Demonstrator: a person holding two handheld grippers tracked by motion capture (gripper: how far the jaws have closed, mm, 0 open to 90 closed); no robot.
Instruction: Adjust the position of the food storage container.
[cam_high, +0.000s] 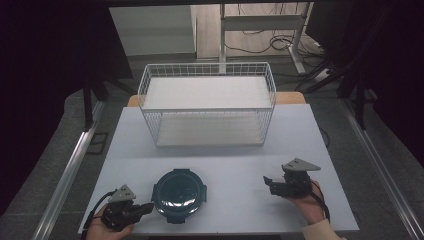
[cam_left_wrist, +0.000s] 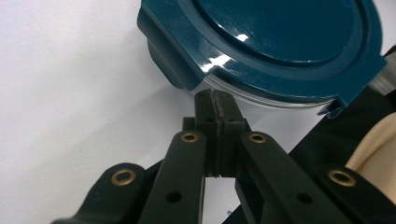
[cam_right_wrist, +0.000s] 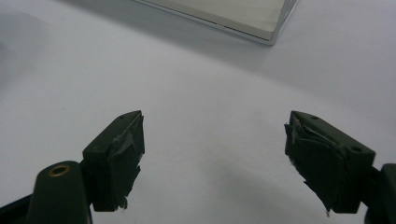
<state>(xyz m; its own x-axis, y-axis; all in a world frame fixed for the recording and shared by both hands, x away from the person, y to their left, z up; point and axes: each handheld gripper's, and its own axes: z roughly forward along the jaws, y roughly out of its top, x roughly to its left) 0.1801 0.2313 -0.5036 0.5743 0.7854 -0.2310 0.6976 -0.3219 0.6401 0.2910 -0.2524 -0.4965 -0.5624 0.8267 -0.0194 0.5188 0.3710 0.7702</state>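
Note:
A round container with a dark teal lid (cam_high: 179, 195) sits on the white table near its front edge; up close the lid (cam_left_wrist: 280, 42) has clip tabs and a clear body under it. My left gripper (cam_high: 145, 207) lies just left of the container, its jaws pressed together with nothing between them, tips (cam_left_wrist: 215, 99) almost at the lid's rim. My right gripper (cam_high: 268, 182) is held at the right of the table, well apart from the container, jaws wide open (cam_right_wrist: 215, 140) over bare tabletop.
A white wire basket (cam_high: 207, 102) with two white shelves stands at the back middle of the table; its lower corner (cam_right_wrist: 261, 25) lies ahead of the right gripper. Bare table (cam_high: 235, 165) stretches between basket and container. Floor rails flank the table.

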